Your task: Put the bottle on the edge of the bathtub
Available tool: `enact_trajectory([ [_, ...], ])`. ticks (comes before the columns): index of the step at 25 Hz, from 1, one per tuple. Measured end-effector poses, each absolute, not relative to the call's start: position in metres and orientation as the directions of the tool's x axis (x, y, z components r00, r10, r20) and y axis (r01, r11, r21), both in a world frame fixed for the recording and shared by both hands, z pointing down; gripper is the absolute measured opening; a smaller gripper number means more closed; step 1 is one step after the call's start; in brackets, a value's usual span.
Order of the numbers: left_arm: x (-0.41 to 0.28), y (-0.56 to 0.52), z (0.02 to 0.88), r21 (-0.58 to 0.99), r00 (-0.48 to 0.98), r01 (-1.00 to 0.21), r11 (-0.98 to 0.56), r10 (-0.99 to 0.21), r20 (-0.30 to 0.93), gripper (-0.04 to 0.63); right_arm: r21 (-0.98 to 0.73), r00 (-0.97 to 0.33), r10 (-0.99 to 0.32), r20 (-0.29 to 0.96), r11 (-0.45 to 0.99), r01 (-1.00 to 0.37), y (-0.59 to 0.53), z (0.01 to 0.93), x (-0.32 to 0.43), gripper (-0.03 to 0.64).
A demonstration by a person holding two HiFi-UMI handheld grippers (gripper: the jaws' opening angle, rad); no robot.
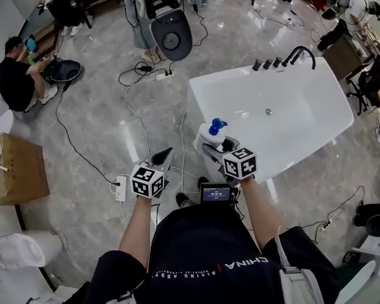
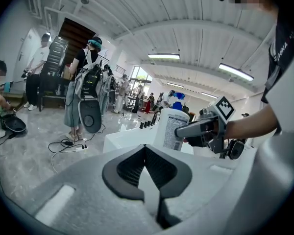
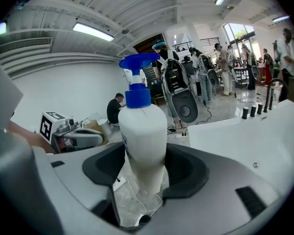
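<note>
Your right gripper [image 3: 144,163] is clamped on the bottle [image 3: 142,126], one pad on each side of its lower half. The bottle is white w/ a blue pump top & stands upright. In the head view it's in the mid of the frame, just by the near left corner of the bathtub [image 1: 253,76]. In the right gripper view you see floor & a cable under the bottle, and the tub rim is off to the right, so the bottle isn't on the edge yet.

Your left gripper [image 2: 145,148] is closed, tips together, nothing btw them. In the head view it's lower left of center, over the floor, near the right one but apart from it.

The bathtub is white & fills the center right of the head view. A black tap [image 1: 301,52] & knobs sit at its far end, upper right. A power strip [image 1: 121,187] w/ cables lies on the floor at lower left. A person [image 1: 16,75] crouches at the upper left, & a wood box [image 1: 19,170] is at the left edge.
</note>
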State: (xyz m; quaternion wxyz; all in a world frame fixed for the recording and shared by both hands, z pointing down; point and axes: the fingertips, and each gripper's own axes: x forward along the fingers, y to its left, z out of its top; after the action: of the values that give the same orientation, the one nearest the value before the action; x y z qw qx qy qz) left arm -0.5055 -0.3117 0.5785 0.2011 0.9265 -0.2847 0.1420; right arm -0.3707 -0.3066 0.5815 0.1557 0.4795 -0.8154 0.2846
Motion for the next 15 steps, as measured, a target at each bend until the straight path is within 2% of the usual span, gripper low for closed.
enact_trajectory([
  [8,-0.477,-0.345,0.59,0.287,0.813,-0.556,-0.78,-0.437,0.385,0.009,-0.31,-0.455,-0.71,0.538,0.335,-0.89,-0.334,0.595,-0.337,0.261],
  [15,-0.419,-0.403,0.596,0.271,0.822,-0.52,-0.81,-0.387,0.417,0.009,-0.332,-0.446,-0.717,0.536,0.307,-0.892,-0.387,0.61,-0.282,0.261],
])
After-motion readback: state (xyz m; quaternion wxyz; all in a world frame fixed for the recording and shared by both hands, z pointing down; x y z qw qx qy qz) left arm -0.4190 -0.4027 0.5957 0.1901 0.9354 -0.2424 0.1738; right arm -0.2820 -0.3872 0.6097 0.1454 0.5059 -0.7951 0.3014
